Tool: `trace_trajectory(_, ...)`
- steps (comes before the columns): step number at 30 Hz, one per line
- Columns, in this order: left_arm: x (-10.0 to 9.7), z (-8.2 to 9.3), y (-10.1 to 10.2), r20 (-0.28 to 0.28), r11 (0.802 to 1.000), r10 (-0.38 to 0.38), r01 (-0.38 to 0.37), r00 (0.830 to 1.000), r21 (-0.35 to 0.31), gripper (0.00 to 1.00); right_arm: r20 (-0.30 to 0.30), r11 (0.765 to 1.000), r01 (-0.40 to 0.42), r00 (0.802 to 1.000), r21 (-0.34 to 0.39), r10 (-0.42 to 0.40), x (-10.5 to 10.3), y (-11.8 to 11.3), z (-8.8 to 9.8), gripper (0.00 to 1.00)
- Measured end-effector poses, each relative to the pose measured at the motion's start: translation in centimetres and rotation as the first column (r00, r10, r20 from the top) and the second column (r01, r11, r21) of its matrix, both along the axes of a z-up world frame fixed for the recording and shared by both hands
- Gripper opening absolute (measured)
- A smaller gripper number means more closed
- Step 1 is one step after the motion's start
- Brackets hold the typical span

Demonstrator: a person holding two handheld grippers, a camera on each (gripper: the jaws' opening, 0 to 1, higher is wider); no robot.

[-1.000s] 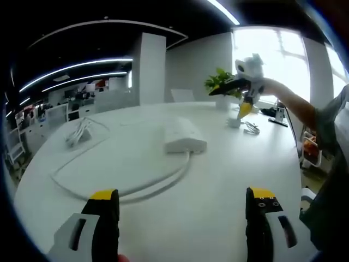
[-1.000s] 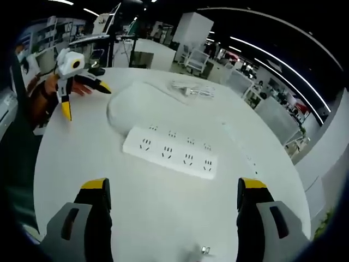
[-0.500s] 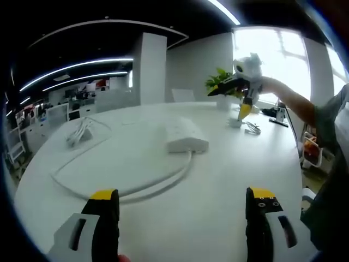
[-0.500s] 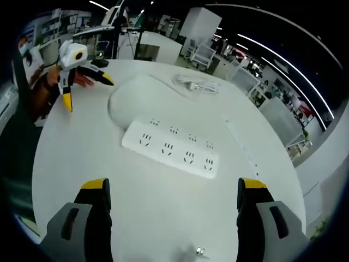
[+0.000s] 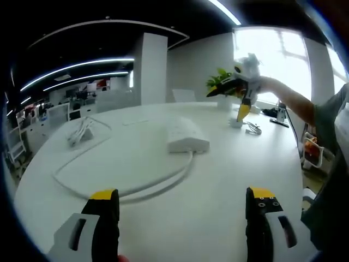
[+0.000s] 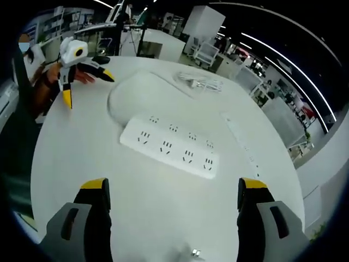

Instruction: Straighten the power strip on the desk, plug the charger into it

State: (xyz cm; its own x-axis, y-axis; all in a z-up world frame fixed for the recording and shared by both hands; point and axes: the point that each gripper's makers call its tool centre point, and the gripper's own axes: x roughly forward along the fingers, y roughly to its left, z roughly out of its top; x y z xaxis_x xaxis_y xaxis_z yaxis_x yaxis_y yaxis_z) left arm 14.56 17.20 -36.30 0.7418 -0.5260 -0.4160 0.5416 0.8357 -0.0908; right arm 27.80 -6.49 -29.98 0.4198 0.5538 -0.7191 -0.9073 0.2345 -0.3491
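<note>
power strip (image 5: 187, 137) on desk (image 5: 218, 185), cable (image 5: 136, 188) looping

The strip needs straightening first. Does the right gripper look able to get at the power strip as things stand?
Probably yes. The right gripper is open, and the power strip lies flat ahead of its jaws, with only bare desk between them.

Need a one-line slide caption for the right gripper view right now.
Open right gripper hovers over white power strip on the round desk; open left gripper waits beyond.
</note>
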Motion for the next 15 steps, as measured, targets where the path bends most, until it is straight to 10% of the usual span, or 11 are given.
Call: trace_trajectory(15,0.09,-0.03,0.33,0.001,1.0,0.004,-0.004,1.0,0.001,0.99,-0.004,0.999,-0.033,0.999,-0.002,0.033,0.97,0.8,0.16,0.99)
